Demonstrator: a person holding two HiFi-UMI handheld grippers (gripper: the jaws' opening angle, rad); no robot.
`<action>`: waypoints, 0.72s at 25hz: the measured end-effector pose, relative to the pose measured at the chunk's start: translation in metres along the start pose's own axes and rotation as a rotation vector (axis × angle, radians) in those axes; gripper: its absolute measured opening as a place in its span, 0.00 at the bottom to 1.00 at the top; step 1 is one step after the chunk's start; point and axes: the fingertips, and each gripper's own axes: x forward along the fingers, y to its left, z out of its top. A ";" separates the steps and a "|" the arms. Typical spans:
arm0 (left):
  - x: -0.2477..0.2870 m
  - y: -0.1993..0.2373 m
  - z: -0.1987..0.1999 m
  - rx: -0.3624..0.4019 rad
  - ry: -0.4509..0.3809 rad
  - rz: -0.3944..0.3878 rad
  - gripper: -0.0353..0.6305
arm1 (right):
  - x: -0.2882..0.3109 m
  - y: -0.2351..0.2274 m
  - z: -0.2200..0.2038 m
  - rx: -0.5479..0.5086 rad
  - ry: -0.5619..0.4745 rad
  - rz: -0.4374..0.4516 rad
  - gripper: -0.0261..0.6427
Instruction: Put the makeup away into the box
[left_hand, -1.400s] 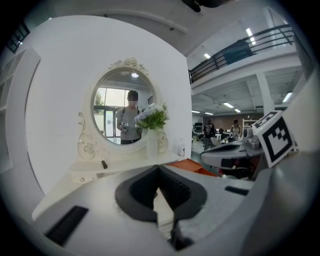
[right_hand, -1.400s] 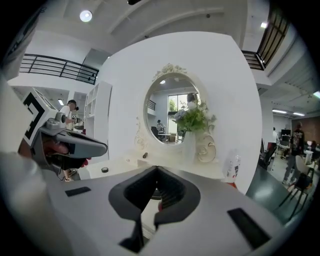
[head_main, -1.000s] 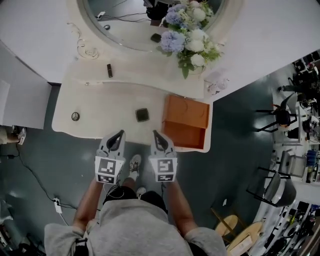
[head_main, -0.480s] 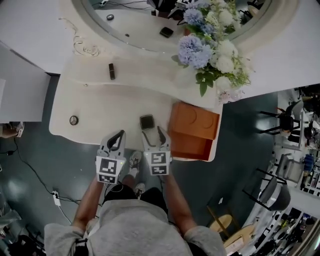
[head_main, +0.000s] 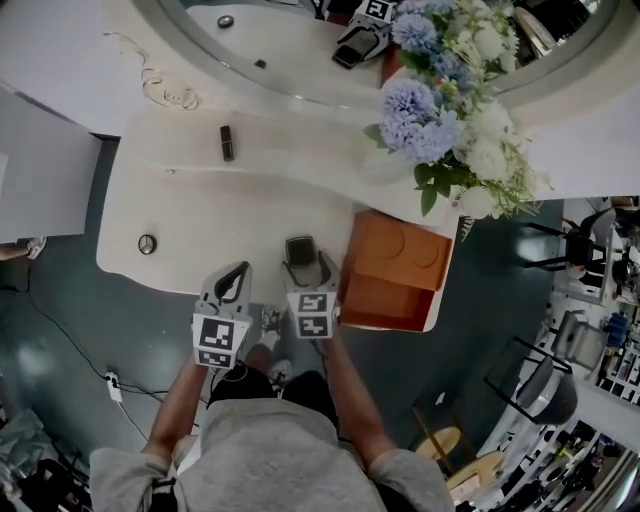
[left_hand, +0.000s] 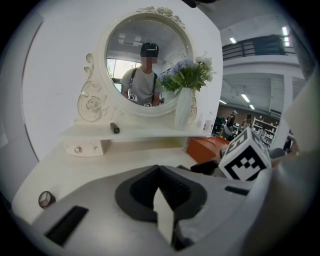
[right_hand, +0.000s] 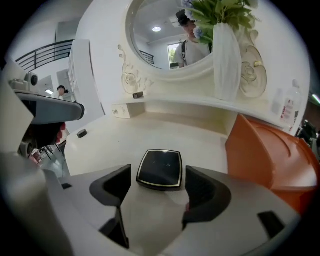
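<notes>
Your white dressing table (head_main: 200, 215) fills the upper centre of the head view, with the orange box (head_main: 405, 250) at its right end. Your right gripper (head_main: 306, 272) has just been opening. Its jaws stand wide either side of the black compact (right_hand: 160, 169) without touching it, just left of the box. Your left gripper (left_hand: 159, 192) is closed on nothing.

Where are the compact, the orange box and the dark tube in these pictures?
compact (right_hand: 160, 169), right gripper view, centre of its black lid.
orange box (head_main: 400, 250), head view, its top panel.
dark tube (head_main: 227, 143), head view, its middle.
</notes>
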 end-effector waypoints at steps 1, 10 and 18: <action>0.001 0.001 -0.001 -0.001 0.002 0.000 0.05 | 0.002 0.000 -0.002 0.000 0.011 -0.002 0.54; 0.008 0.010 -0.003 -0.010 0.005 0.008 0.05 | 0.013 -0.005 -0.007 -0.041 0.061 -0.014 0.52; 0.004 0.012 0.002 -0.004 -0.010 0.010 0.05 | 0.008 -0.002 -0.010 -0.018 0.076 0.005 0.51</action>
